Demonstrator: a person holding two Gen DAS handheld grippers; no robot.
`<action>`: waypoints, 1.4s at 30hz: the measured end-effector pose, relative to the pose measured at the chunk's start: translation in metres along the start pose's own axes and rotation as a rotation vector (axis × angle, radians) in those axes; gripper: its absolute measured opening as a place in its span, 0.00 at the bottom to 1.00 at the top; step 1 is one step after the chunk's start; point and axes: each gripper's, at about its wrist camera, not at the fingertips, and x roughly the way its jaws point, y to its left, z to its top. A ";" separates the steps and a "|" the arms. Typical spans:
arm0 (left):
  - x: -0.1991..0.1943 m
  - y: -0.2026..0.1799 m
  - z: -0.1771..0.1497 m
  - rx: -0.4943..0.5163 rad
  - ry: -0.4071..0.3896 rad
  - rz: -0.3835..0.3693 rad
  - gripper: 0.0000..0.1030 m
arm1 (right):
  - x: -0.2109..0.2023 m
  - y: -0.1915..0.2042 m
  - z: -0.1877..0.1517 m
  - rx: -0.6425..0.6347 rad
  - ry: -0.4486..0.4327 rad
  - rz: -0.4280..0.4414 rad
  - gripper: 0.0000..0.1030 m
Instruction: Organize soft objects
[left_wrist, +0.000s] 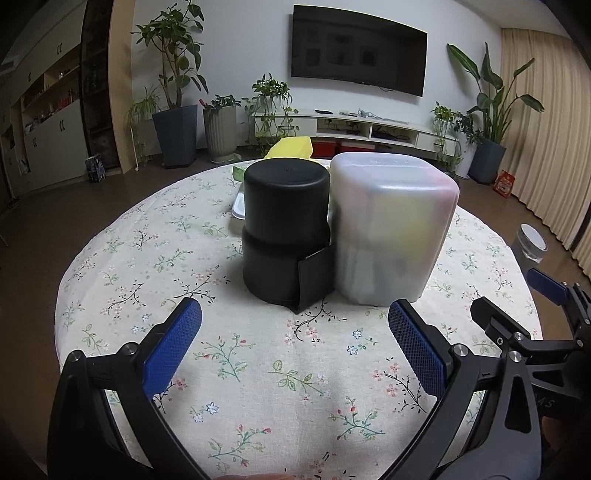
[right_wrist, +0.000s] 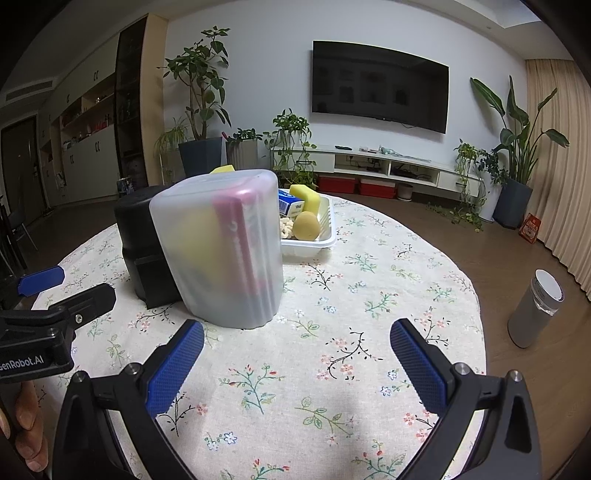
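Observation:
A translucent plastic container (left_wrist: 391, 229) stands mid-table, with pink and yellow things showing faintly inside; it also shows in the right wrist view (right_wrist: 221, 251). A black cylindrical container (left_wrist: 286, 229) stands touching its left side. Behind them a white tray (right_wrist: 325, 236) holds a yellow sponge (right_wrist: 304, 197), a blue-and-white box (right_wrist: 291, 206), a tan round object (right_wrist: 306, 225) and some pale small pieces. My left gripper (left_wrist: 295, 325) is open and empty in front of the two containers. My right gripper (right_wrist: 297, 343) is open and empty, right of the translucent container.
A round table with a floral cloth (right_wrist: 332, 369) carries everything. A grey cylindrical bin (right_wrist: 535, 310) stands on the floor to the right. Beyond are potted plants, a TV and a low cabinet.

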 end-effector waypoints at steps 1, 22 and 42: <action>0.000 0.000 0.000 0.000 -0.001 0.000 1.00 | 0.000 0.000 0.000 0.000 0.000 0.000 1.00; -0.001 -0.001 0.000 0.003 -0.001 0.005 1.00 | 0.000 0.001 0.000 -0.003 0.001 0.000 1.00; -0.003 0.002 -0.001 -0.011 -0.008 0.006 1.00 | -0.001 0.001 0.000 -0.005 0.002 0.000 1.00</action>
